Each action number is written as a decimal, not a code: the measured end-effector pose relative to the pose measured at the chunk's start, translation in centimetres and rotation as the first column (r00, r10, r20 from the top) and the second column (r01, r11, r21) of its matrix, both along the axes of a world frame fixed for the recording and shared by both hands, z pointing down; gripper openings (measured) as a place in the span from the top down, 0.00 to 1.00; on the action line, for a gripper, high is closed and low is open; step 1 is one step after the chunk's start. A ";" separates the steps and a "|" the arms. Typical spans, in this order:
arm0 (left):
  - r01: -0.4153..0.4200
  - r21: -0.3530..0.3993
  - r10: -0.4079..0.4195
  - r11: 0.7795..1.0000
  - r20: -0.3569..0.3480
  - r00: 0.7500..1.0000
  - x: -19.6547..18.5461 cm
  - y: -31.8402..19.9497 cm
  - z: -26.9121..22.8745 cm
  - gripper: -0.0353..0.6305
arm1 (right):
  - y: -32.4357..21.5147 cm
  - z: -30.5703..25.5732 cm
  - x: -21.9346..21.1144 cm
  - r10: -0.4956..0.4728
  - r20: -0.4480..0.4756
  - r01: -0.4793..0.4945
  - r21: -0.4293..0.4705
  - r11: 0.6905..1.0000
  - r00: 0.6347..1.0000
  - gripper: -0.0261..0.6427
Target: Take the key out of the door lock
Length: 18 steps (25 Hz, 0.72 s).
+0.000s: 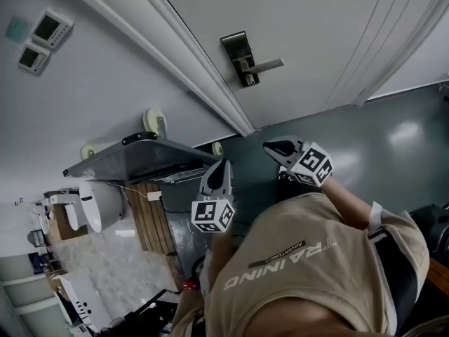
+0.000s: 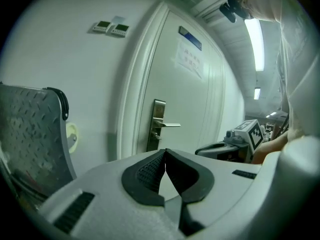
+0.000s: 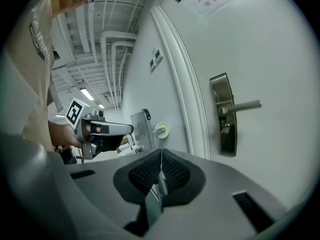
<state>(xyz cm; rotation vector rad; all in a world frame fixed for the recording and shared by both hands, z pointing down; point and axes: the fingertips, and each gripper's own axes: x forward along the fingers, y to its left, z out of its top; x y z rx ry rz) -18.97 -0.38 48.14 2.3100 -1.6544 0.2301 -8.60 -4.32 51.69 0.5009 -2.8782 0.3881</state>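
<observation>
Right gripper view shows key (image 3: 226, 129) well beyond closed jaws.

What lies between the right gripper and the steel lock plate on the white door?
Nothing; in the right gripper view only bare white door shows between the right gripper and the steel lock plate.

White door (image 1: 316, 41) fills upper R of head view, closed in its frame (image 1: 189, 62). Lock plate (image 1: 242, 58) sits flat on it, upper ctr, w/ lever (image 1: 266, 65) pointing R. Floor (image 1: 393, 139), dark green-grey & glossy, runs across mid R. Trolley (image 1: 140, 159) stands on it tipped on end, just L of frame, wheels (image 1: 154, 121) toward wall (image 1: 91, 83). Its checker-plate deck (image 2: 30, 134) shows at L edge of left gripper view.
</observation>
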 end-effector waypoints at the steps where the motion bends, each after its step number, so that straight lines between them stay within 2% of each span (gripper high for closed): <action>1: 0.010 -0.006 -0.010 1.000 0.018 1.000 -0.9 -0.9 -0.3 0.93 | -1.1 -0.1 -0.3 0.001 0.010 -0.001 0.002 1.000 1.000 0.94; 3: 0.031 -0.018 -0.031 0.999 0.027 0.999 -2.3 -2.8 -0.9 0.93 | -3.4 -0.7 -1.1 0.001 0.035 -0.002 0.010 1.000 0.999 0.94; 7: 0.063 -0.017 -0.065 0.998 -0.097 0.993 -2.8 -6.4 -2.1 0.93 | -7.1 -1.1 -2.5 -0.018 0.046 0.016 0.029 0.999 0.999 0.94; 10: 0.035 -0.047 -0.041 0.998 -0.147 0.988 -1.5 -8.8 -1.5 0.93 | -9.2 -0.3 -3.2 -0.047 0.039 0.047 0.017 0.999 0.998 0.94; 12: 0.001 -0.065 -0.014 0.998 -0.194 0.981 -0.4 -10.0 -0.7 0.93 | -10.8 0.3 -3.5 -0.046 0.063 0.048 -0.022 0.999 0.997 0.94; 13: -0.009 -0.072 -0.006 0.997 -0.200 0.980 -0.1 -10.5 -0.3 0.93 | -11.6 0.4 -3.7 -0.038 0.079 0.041 -0.045 0.998 0.996 0.94; 18: -0.011 -0.070 0.003 0.998 -0.120 0.993 -1.1 -12.3 0.6 0.93 | -12.8 0.4 -5.6 -0.037 0.084 0.043 -0.071 0.997 0.996 0.94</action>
